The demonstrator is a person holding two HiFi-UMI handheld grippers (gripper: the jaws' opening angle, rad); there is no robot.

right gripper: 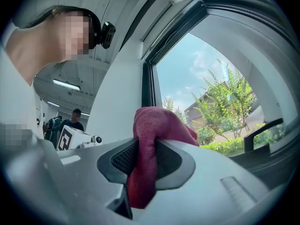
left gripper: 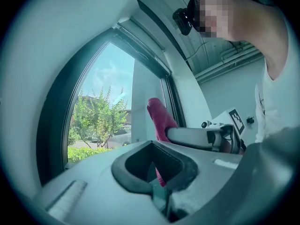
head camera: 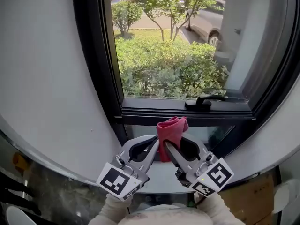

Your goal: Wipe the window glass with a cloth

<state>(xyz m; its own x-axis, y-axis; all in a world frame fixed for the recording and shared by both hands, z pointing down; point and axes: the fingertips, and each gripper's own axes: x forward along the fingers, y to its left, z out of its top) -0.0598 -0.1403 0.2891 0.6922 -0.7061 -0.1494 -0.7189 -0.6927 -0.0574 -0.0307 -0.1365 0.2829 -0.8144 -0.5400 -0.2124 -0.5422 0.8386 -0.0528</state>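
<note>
So my right gripper (head camera: 169, 146) is clamped down on the red cloth (head camera: 171, 128), which is bunched up and sticks out past the jaws. My left gripper (head camera: 152, 142) sits right beside it, jaws pressed together with nothing in them; through their gap I only see the cloth over in the other gripper. The cloth is up in front of the lower pane, just under the dark crossbar (head camera: 187, 110) with the black handle (head camera: 204, 101). Can't tell if it's touching the window glass (head camera: 164, 55). Green bushes (head camera: 164, 71) are outside.
</note>
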